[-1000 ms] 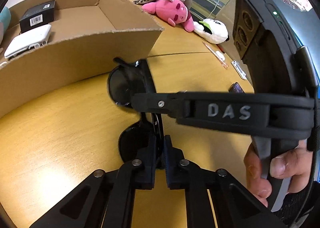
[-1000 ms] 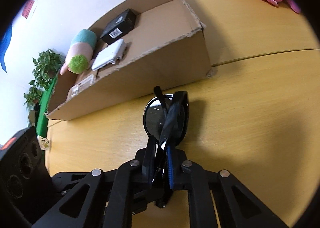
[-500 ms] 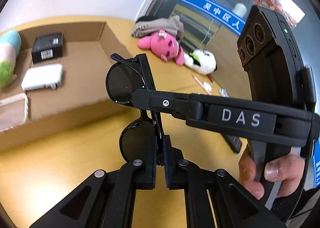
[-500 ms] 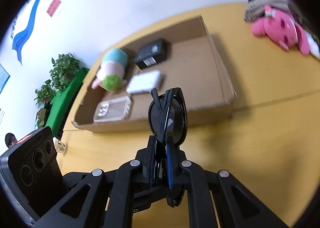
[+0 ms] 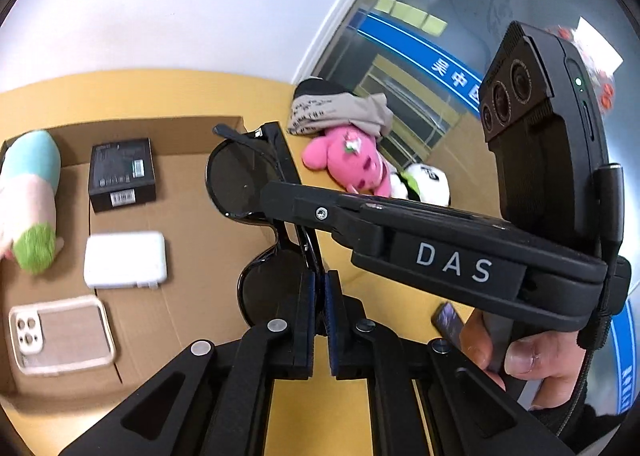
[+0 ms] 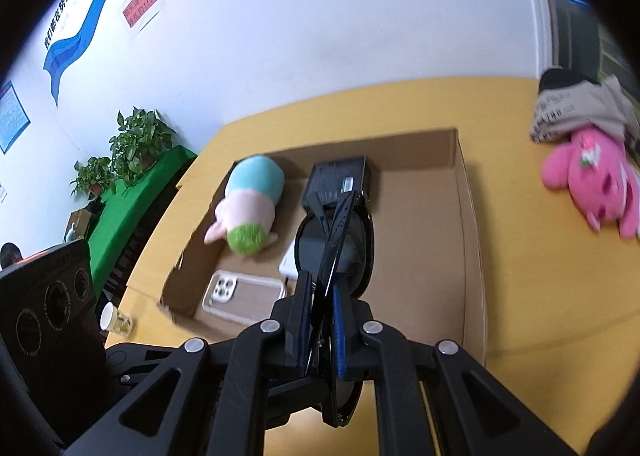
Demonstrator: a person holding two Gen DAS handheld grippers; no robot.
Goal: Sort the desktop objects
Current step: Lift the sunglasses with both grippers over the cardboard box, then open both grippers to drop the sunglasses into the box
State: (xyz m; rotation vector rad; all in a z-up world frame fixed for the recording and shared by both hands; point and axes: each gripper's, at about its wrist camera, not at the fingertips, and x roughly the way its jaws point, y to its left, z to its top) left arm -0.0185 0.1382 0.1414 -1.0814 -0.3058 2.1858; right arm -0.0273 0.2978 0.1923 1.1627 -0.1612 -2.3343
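Both sets of fingers were pinched nearly flat on one pair of folded black plastic sunglasses (image 5: 256,192): the left gripper (image 5: 319,320) clamped the frame near the lower lens, and the right gripper (image 6: 322,328) gripped the stacked arms and frame edge-on. The sunglasses hung clear of the table, above the open brown cardboard box (image 6: 466,216). To finish well, I judged, the pair should be lowered onto the bare floor at the box's right, one grip released before the other, clear of the black carton (image 5: 122,174) and white device (image 5: 125,259). Which lens lay nearer the box was hard to tell. Around lay a yellow wooden table (image 6: 540,296), a pink plush toy (image 6: 592,180) and white walls.
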